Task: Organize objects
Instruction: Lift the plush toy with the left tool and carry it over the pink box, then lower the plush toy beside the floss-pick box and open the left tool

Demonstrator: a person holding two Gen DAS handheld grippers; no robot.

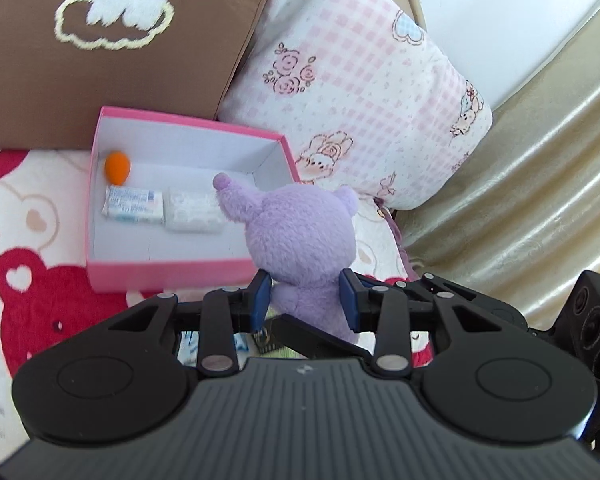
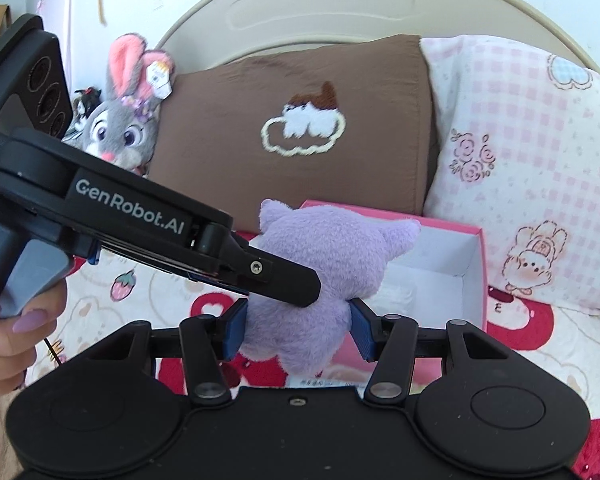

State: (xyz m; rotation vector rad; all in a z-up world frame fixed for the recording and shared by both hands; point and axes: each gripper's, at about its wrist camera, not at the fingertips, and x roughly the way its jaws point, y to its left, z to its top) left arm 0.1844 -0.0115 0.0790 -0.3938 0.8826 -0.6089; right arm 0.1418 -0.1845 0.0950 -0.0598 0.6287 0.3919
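Note:
A purple plush toy [image 1: 300,240] hangs just above the bedspread at the near right corner of an open pink box [image 1: 168,272]. Both grippers hold it. My left gripper [image 1: 306,300] has its blue pads pressed into the toy's lower body. My right gripper [image 2: 300,330] squeezes the same toy [image 2: 324,256] from another side, and the left gripper [image 2: 300,290] crosses in from the left, with its black finger lying on the plush. In the pink box [image 2: 478,264] lie an orange ball [image 1: 117,167] and two white packets [image 1: 134,204].
A brown pillow [image 2: 300,120] and a pink checked pillow [image 2: 532,152] lean on the headboard behind the box. A grey rabbit plush [image 2: 120,120] sits at the back left. A hand [image 2: 8,328] grips the left tool. A gold curtain [image 1: 520,180] hangs at the right.

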